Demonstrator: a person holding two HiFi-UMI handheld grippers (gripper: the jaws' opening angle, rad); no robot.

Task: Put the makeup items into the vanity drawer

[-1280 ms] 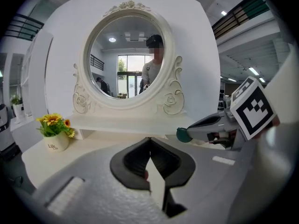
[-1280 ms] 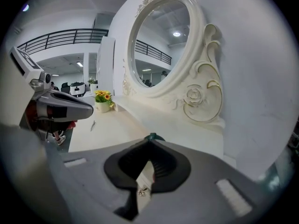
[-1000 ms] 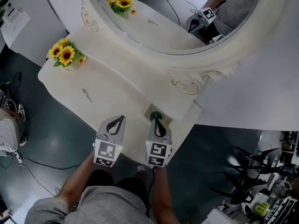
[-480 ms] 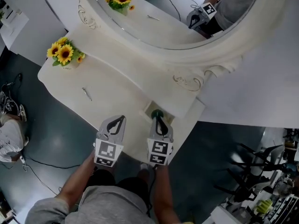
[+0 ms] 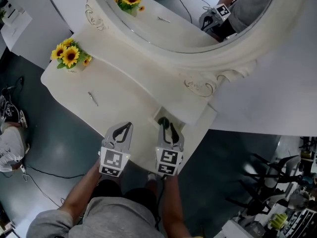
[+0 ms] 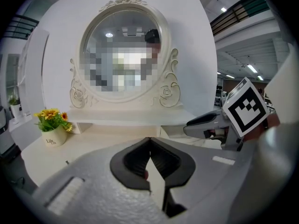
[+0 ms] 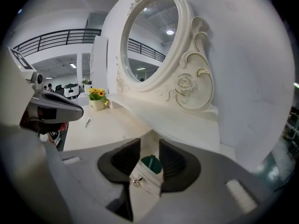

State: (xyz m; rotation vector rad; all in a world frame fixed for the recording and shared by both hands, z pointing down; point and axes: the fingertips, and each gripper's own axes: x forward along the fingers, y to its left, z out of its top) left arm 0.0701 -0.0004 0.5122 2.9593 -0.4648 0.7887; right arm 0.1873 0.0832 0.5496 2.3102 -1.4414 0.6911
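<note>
Now, head view: my right claw [image 5: 167, 125] hovers at 3 o'clock of the left claw [image 5: 127, 128], over the cream vanity surface [image 5: 119, 93]. Left gripper view: jaws together, empty. Right gripper view: jaws, just opening, flank a dark green round makeup item [image 7: 151, 164] without gripping it; it lies in the small white knobbed drawer [image 7: 145, 185].

Grey left tongs [image 5: 130, 125], right tongs [image 5: 167, 124], black pads [image 7: 122, 158], marker cubes [image 5: 113, 161], grey shirt [image 5: 116, 217]
</note>
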